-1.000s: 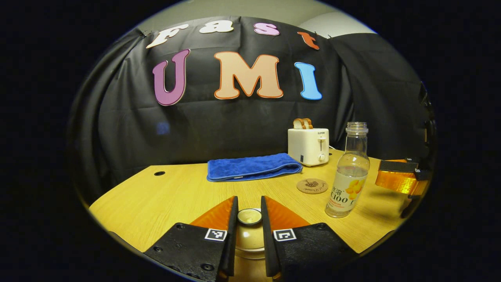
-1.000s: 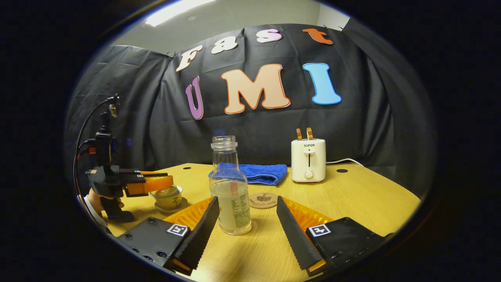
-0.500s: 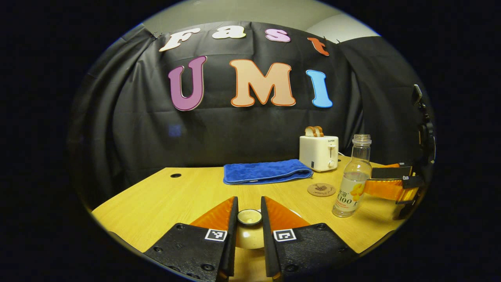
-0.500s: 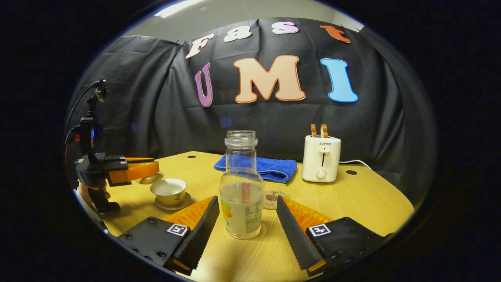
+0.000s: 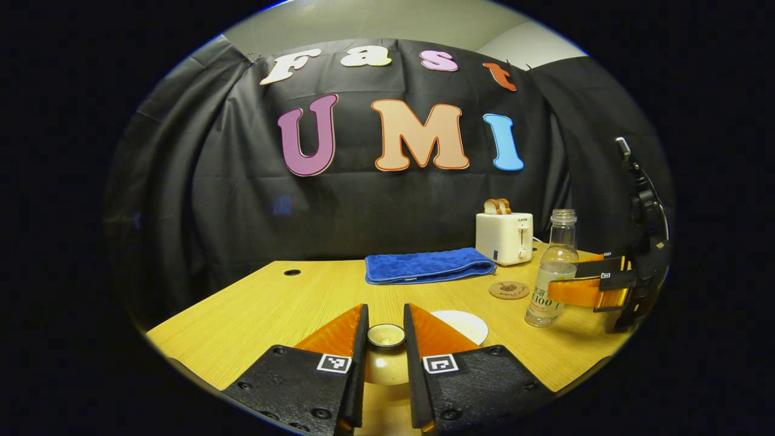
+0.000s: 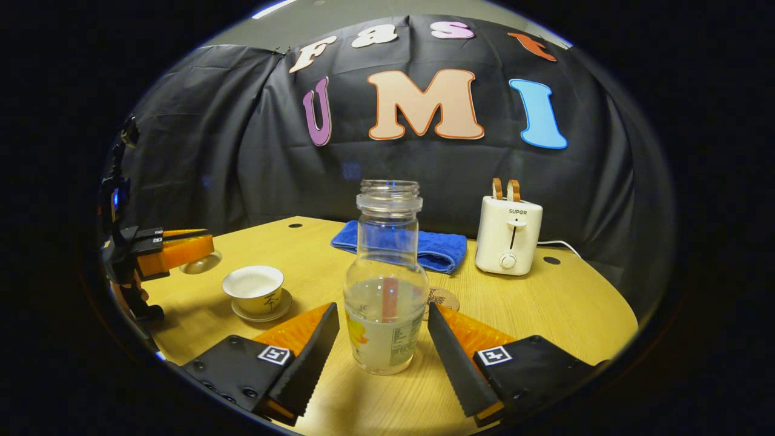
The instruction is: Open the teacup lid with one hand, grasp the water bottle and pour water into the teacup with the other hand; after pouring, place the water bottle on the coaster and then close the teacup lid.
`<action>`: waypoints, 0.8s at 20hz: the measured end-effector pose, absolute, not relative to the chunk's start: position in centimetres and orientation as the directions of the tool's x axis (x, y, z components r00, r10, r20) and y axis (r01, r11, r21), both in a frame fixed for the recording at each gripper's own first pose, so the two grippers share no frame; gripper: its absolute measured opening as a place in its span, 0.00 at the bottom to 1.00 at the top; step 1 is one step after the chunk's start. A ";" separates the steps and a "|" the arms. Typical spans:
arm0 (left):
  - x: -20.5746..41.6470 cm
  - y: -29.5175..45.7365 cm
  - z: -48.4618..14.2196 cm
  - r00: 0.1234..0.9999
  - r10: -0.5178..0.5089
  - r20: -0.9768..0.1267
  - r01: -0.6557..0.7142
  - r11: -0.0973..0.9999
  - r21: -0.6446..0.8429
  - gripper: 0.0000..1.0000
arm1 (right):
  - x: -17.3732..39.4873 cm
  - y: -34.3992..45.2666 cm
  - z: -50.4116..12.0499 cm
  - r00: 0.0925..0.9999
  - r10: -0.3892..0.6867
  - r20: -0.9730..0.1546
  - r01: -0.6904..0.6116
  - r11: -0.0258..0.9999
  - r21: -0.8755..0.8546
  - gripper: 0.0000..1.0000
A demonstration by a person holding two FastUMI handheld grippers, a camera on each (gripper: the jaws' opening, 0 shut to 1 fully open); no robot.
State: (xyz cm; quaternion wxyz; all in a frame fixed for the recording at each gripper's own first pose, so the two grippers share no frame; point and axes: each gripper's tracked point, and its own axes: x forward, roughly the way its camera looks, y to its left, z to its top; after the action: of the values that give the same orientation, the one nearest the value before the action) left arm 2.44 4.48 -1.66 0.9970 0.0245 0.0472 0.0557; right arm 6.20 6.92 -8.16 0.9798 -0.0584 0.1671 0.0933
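The left gripper (image 5: 385, 363) has two wedge-shaped fingers on black textured blocks; each block carries a small square black-and-white marker and round screws near its lower edge; the right gripper (image 6: 381, 357) has the same blocks, markers and screws, with saw-toothed inner edges on its fingers (image 6: 309, 357); seen from the other side, a thin cable rises above its dark body.

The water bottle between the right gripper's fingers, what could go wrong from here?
1. The water bottle has no cap and stands between fingers that have not closed on it; an off-centre squeeze could tip it and spill.
2. The left gripper holds the lid by its small knob above the table; it might slip.
3. The teacup is small, so the pour may miss.
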 end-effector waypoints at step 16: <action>1.3 6.0 -2.5 0.986 0.132 -0.097 -0.128 0.990 0.053 0.28 | 6.8 6.8 -7.8 0.928 0.106 -0.358 -0.202 0.948 -0.244 0.81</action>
State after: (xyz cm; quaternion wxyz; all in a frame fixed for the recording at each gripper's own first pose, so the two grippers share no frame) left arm 1.25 5.97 -2.52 0.9963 0.0233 0.0504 0.0652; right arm 6.77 6.76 -7.80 0.9718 -0.1397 0.1726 0.0793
